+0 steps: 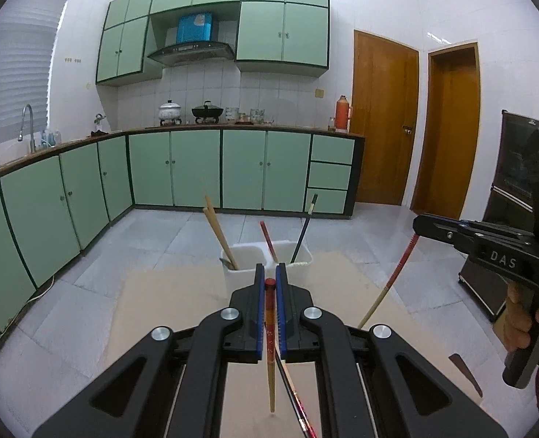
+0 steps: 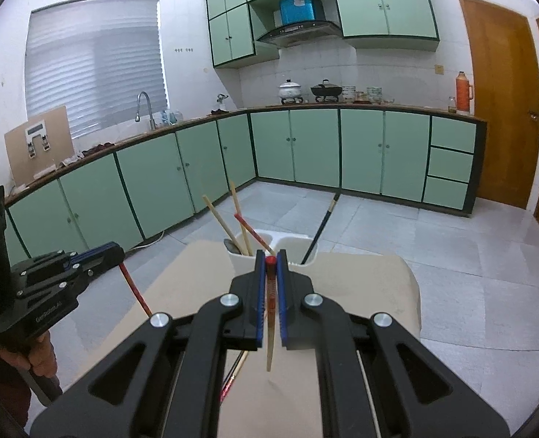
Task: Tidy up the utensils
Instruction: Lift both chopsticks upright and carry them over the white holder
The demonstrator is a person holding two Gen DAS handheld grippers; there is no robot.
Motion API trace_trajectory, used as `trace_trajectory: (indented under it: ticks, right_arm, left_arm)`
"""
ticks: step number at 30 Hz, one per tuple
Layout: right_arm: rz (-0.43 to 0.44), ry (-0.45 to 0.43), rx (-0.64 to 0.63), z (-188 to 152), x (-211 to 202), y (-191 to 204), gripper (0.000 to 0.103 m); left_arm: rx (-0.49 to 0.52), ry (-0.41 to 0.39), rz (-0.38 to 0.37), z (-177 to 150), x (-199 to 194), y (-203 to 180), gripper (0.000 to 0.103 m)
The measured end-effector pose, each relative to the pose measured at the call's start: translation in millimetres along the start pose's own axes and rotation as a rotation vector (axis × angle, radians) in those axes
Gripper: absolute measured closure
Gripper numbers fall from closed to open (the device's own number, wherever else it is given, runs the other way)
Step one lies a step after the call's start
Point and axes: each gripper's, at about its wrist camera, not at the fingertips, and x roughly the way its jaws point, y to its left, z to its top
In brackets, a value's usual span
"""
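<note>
Both grippers (image 1: pixel 270 273) (image 2: pixel 270 261) pinch red-topped, pale-tipped chopsticks (image 1: pixel 270 332) (image 2: pixel 270 314).

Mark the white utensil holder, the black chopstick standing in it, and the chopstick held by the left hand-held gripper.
white utensil holder (image 1: pixel 245 266), left wrist view, front wall.
black chopstick (image 1: pixel 305 229), left wrist view, mid shaft.
red-topped chopstick (image 1: pixel 270 323), left wrist view, shaft between the fingers of the left hand-held gripper (image 1: pixel 270 273).
</note>
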Motion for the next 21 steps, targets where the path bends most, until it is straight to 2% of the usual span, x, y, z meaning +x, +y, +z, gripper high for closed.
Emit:
trace_trajectory:
  ticks: [8,14,21]
  right_arm:
    - [0.016,-0.035,-0.024,35.2,1.3,-1.4,0.098]
    - [0.004,-0.086,-0.047,78.1,6.3,-6.9,0.098]
    - [0.001,-0.103,-0.062,114.2,28.5,-12.5,0.098]
  left_arm:
    - [-0.001,-0.051,-0.008,25.3,-2.2,4.5,0.097]
    - [0.014,-0.115,-0.010,63.5,1.2,6.1,0.097]
    - [0.044,-0.198,0.011,114.6,17.4,7.7,0.097]
